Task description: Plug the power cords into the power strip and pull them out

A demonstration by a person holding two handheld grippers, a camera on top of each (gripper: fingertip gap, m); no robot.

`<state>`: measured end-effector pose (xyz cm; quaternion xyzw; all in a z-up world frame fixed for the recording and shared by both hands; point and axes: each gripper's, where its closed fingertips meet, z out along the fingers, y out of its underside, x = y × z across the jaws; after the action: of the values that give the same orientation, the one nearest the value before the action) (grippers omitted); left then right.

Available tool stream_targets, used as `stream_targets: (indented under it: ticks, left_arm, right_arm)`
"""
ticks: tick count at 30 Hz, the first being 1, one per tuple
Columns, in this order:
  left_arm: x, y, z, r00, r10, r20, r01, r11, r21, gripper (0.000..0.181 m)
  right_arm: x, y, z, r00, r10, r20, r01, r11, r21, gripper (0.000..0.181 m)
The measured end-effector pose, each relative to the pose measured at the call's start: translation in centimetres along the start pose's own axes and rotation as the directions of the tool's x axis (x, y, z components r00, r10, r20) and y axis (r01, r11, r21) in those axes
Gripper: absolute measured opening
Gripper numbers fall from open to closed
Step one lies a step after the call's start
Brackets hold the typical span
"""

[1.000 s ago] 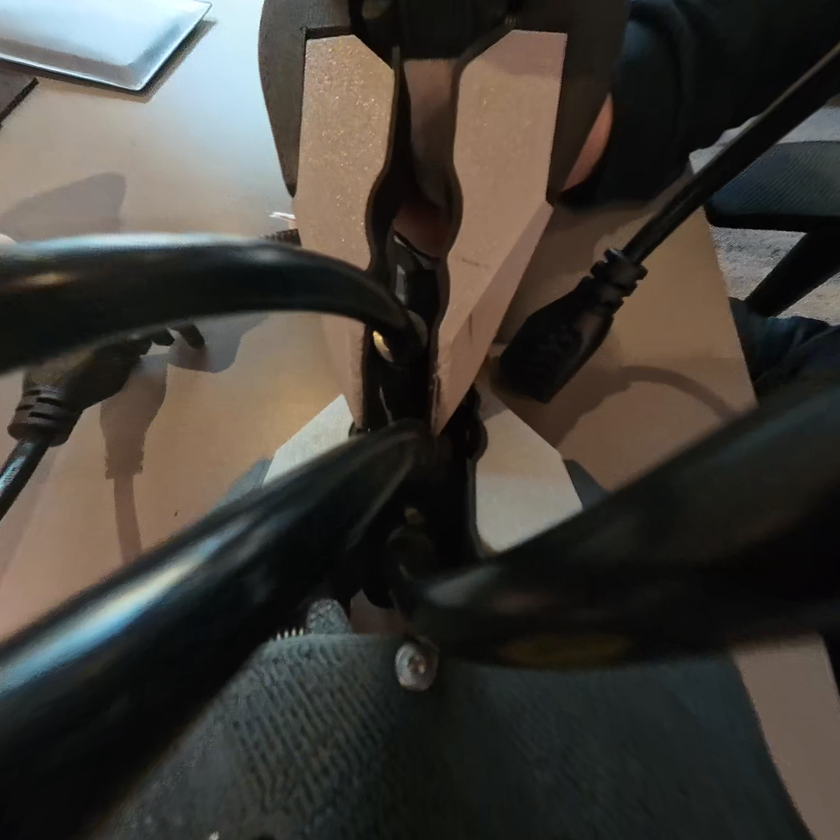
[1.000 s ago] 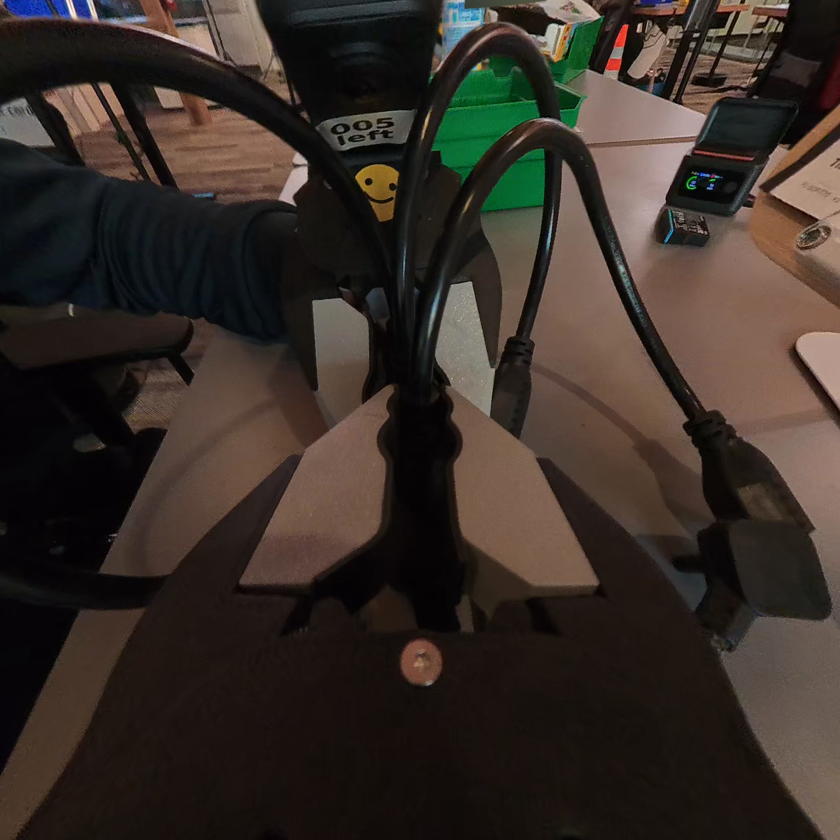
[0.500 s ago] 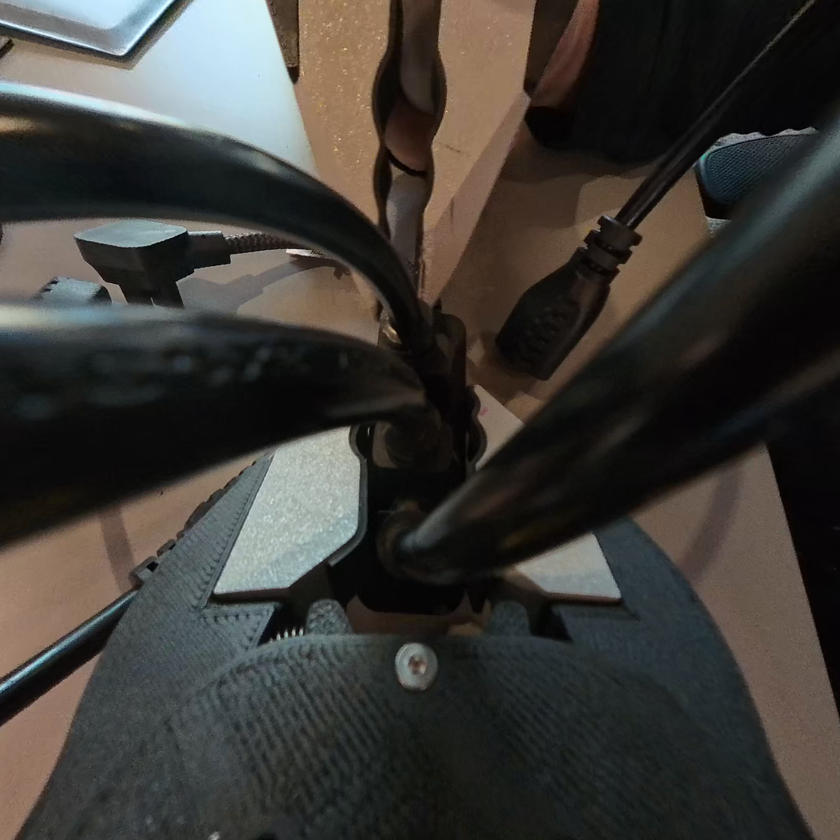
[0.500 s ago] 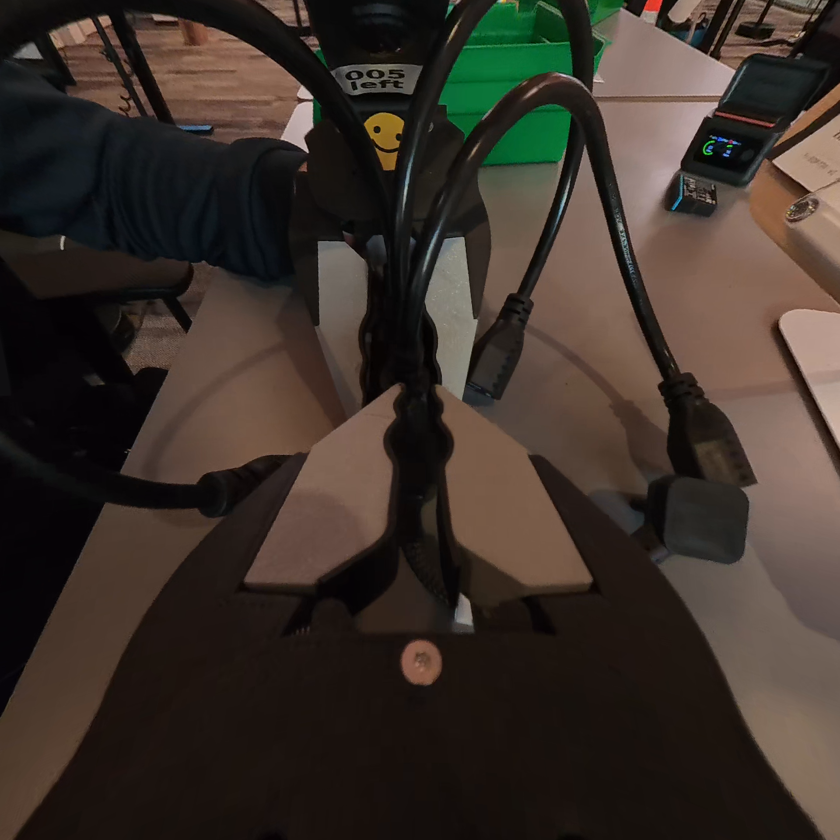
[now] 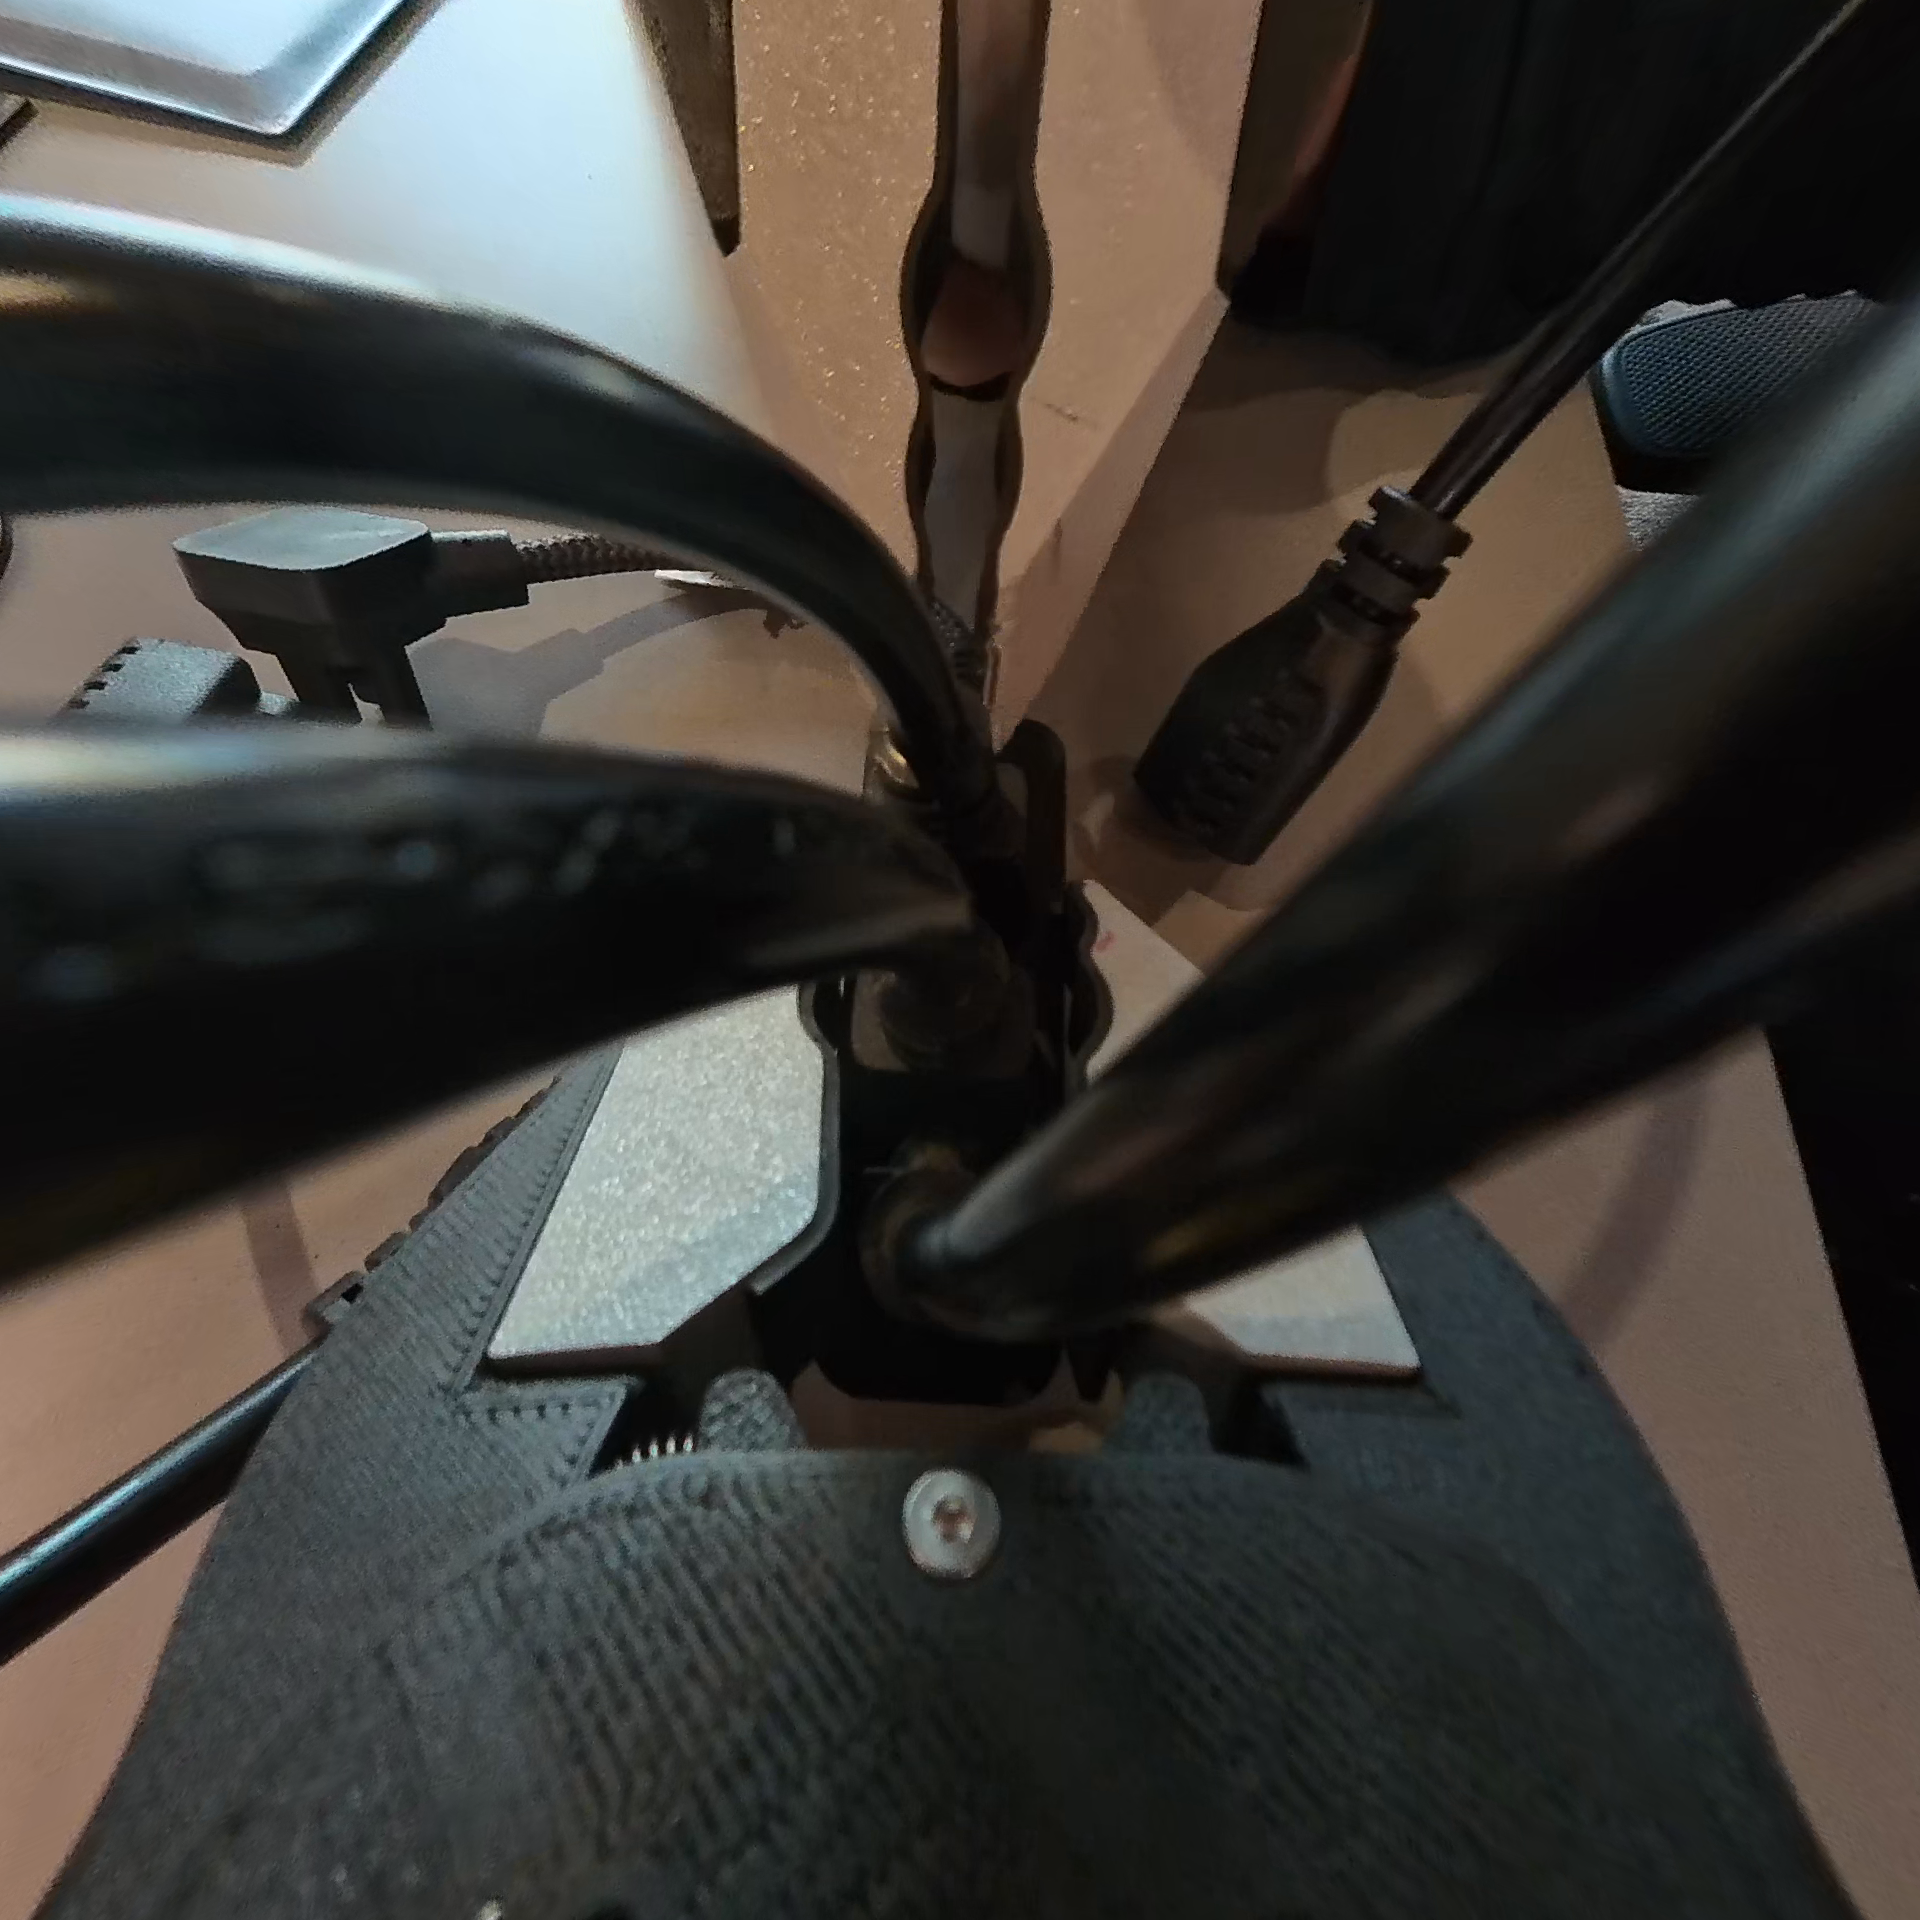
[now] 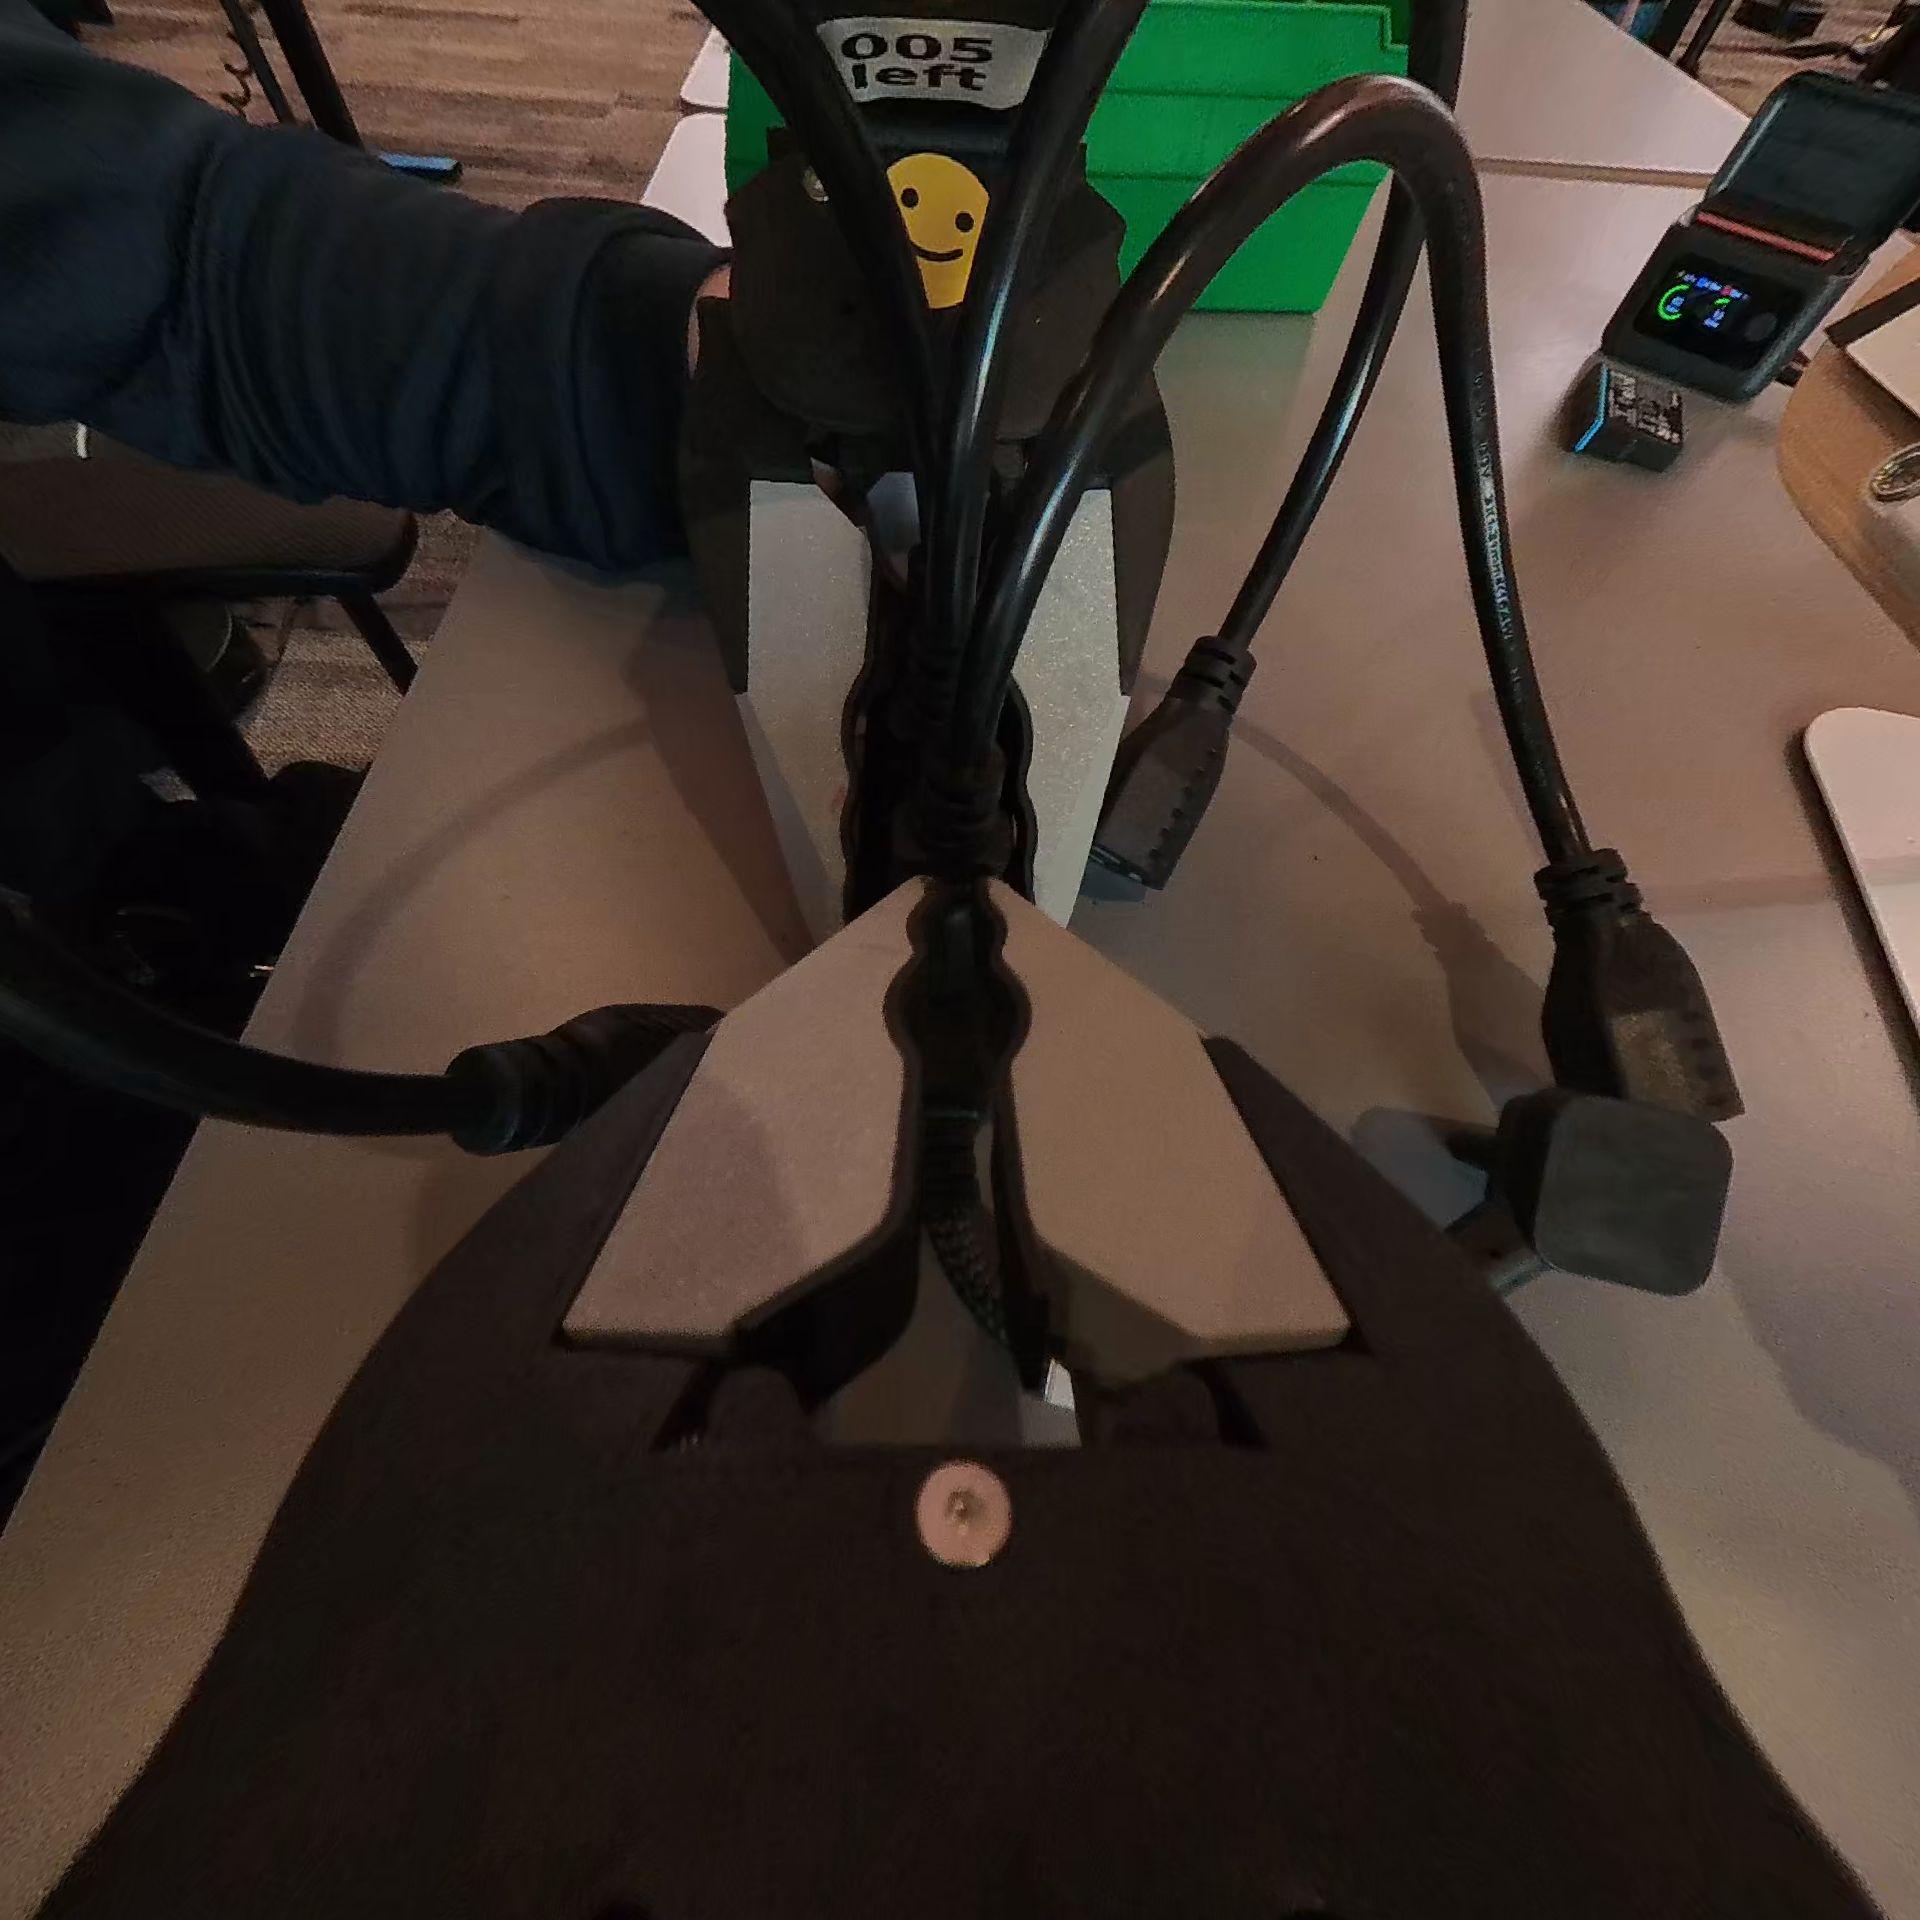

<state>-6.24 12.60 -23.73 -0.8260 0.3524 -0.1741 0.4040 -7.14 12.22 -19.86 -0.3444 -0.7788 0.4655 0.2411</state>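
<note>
A bundle of black power cords (image 6: 951, 727) is held between both grippers, which face each other tip to tip. My right gripper (image 6: 956, 909) is shut on the bundle, with a braided cable running back between its fingers. My left gripper (image 5: 1023, 800) is shut on the same bundle (image 5: 935, 997), and thick cord loops hide much of its fingers. The left gripper also shows in the right wrist view (image 6: 935, 582). Plugs hang from the loops onto the table: one in the middle (image 6: 1174, 769), one on the right (image 6: 1631, 1018), an angled plug (image 6: 1621, 1195), and one on the left (image 6: 582, 1049). No power strip shows clearly.
The grey table (image 6: 1403, 623) carries a green bin (image 6: 1247, 156) at the back, a small device with a lit screen (image 6: 1714, 312) at the back right, and a white flat object (image 6: 1870, 831) at the right edge. A person's dark sleeve (image 6: 312, 312) reaches in from the left. A silver flat object (image 5: 208, 62) lies far left. Both grippers' tips are close together, under 4 cm apart.
Both grippers have come down towards the table with the cord bundle. The hanging plugs are lower, and a plug on the left has come into the right wrist view.
</note>
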Motion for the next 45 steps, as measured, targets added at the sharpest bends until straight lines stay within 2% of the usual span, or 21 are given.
stream_targets:
  ticks: [7,11,17,29,37,45]
  left_arm:
    - [0.0,0.0,0.0,1.000,0.002,0.002,-0.002,1.000,-0.001,0.039]
    - [0.0,0.0,0.0,1.000,0.005,0.004,-0.005,1.000,-0.001,0.039]
    - [0.1,0.0,0.0,1.000,0.008,-0.001,-0.008,1.000,-0.002,0.039]
    - [-0.1,0.6,-0.4,0.999,0.014,0.034,-0.012,0.998,-0.062,0.040]
    - [-0.2,-0.2,-0.7,0.999,-0.027,0.020,0.027,1.000,0.003,0.040]
    - [-0.4,0.0,-0.7,0.999,-0.049,0.005,0.049,0.999,0.011,0.042]
  right_arm:
    - [0.2,1.1,0.2,1.000,0.024,0.005,-0.024,0.998,-0.053,0.017]
    - [-0.3,1.9,0.9,1.000,-0.019,0.008,0.020,0.995,-0.103,0.014]
    - [-0.4,1.8,1.1,0.998,-0.062,-0.005,0.061,0.992,-0.107,0.013]
    - [-0.1,1.0,1.8,0.997,0.078,0.000,-0.078,0.995,-0.060,0.009]
    - [0.2,-0.1,1.3,0.985,0.168,0.036,-0.169,0.985,0.027,0.008]
    - [0.3,-0.1,1.5,0.978,0.190,0.082,-0.192,0.981,0.029,0.011]
